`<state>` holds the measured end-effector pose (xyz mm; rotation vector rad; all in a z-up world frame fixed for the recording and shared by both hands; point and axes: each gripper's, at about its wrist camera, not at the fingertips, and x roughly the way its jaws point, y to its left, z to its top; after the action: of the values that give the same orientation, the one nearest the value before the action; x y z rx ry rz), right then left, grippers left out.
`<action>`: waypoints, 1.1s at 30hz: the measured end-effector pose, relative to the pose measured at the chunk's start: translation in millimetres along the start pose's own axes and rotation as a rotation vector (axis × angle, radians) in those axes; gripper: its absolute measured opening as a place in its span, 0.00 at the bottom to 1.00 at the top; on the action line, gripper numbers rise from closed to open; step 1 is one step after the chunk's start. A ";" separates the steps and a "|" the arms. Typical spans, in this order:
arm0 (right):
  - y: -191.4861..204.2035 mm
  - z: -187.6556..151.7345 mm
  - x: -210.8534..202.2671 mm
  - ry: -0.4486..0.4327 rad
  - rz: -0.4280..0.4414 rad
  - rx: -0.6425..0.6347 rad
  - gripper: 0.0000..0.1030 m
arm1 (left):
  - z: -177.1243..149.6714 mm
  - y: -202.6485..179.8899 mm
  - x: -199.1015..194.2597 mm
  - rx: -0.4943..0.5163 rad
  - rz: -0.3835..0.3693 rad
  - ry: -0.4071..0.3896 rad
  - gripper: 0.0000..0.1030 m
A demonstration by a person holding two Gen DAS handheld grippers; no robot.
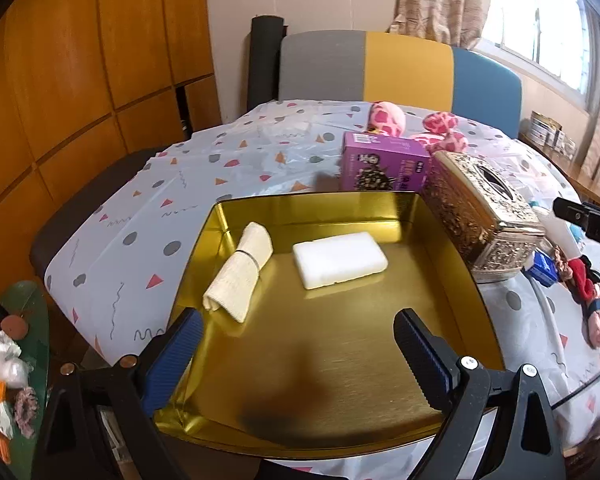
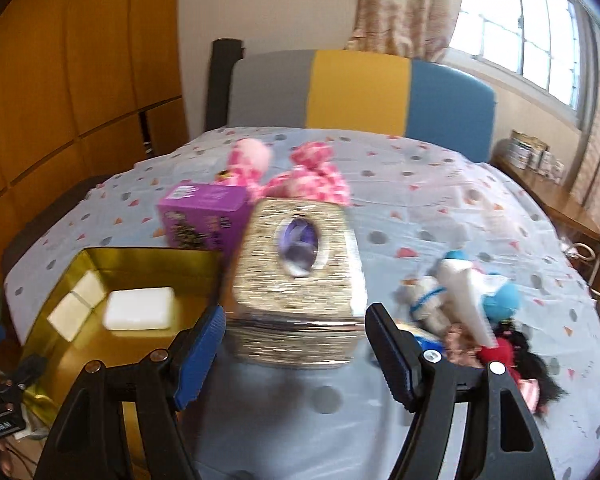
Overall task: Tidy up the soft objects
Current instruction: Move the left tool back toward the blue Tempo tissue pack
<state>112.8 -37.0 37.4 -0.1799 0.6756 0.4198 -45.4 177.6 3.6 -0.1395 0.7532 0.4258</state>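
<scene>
Left hand-held gripper (image 1: 298, 354) open above tray (image 1: 452, 240); sponge (image 1: 340, 259) ahead.

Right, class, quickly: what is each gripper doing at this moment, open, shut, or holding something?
Left gripper: open, nothing between its fingers, over the gold tray.
Right gripper: open, holding nothing, pointed at the ornate tissue box.

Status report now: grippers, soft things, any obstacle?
Left gripper open, empty, over gold tray. Right gripper open, empty. Towel and sponge in tray. Tissue box before right jaws.
</scene>
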 end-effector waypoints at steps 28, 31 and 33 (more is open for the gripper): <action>-237.5 -53.2 -20.5 -0.019 -0.381 0.542 0.71 | 24.7 -141.9 -8.6 0.301 -0.179 -0.046 0.94; -241.0 -55.3 -19.8 -0.014 -0.374 0.568 0.71 | 26.1 -161.3 -7.7 0.335 -0.212 -0.044 0.94; -245.7 -57.1 -20.2 -0.010 -0.368 0.594 0.71 | 25.5 -172.6 -7.8 0.357 -0.233 -0.044 0.94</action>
<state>172.4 -281.7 13.0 0.2603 0.7131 -0.1411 38.7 25.7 22.6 0.1167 0.7486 0.0689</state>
